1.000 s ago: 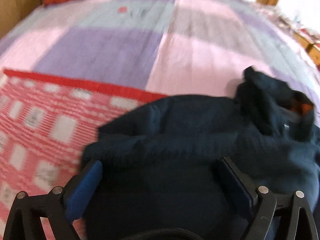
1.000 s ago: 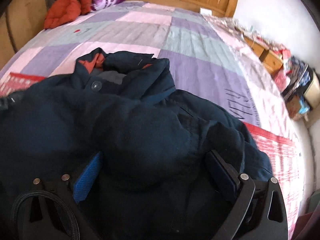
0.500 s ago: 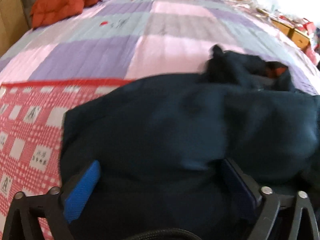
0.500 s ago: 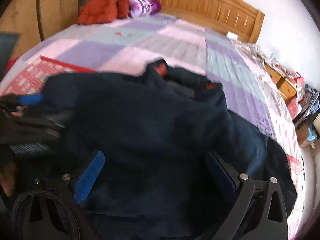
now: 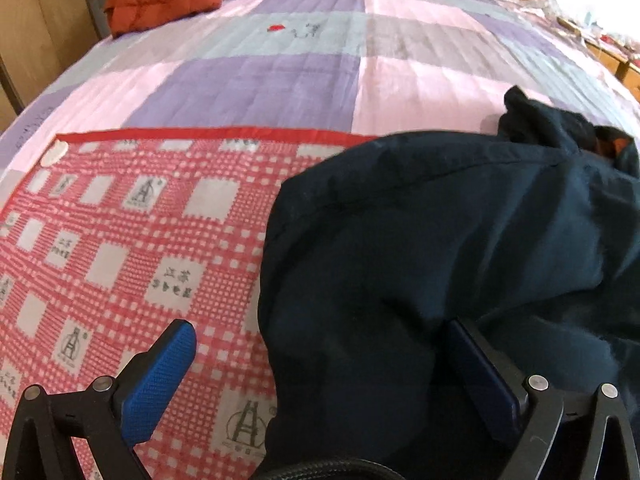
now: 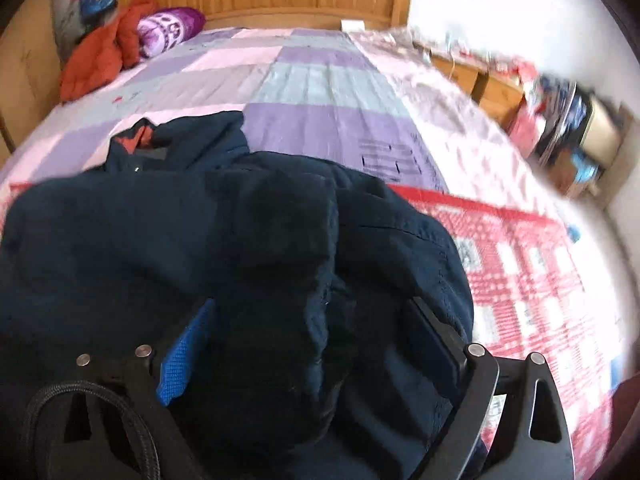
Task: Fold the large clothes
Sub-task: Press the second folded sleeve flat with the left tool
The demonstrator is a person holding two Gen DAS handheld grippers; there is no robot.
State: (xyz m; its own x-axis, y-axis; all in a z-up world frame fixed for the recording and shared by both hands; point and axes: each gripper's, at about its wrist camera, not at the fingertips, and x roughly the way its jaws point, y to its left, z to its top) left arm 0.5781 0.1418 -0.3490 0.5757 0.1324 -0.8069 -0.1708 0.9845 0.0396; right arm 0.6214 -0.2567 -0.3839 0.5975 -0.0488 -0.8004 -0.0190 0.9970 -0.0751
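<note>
While spread wide over navy jacket (image 5: 440, 240), left gripper (image 5: 320, 344) and right gripper (image 6: 312, 320): jaws open, gripping nothing, lower frame.

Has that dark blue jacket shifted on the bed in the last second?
Yes. In the left wrist view the dark blue jacket now lies further right on the red checked mat, uncovering more of it.

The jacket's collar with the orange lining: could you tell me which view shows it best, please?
The right wrist view: the collar lies open and whole beyond the navy jacket. The left wrist view shows only a sliver of the collar at the right edge.
</note>
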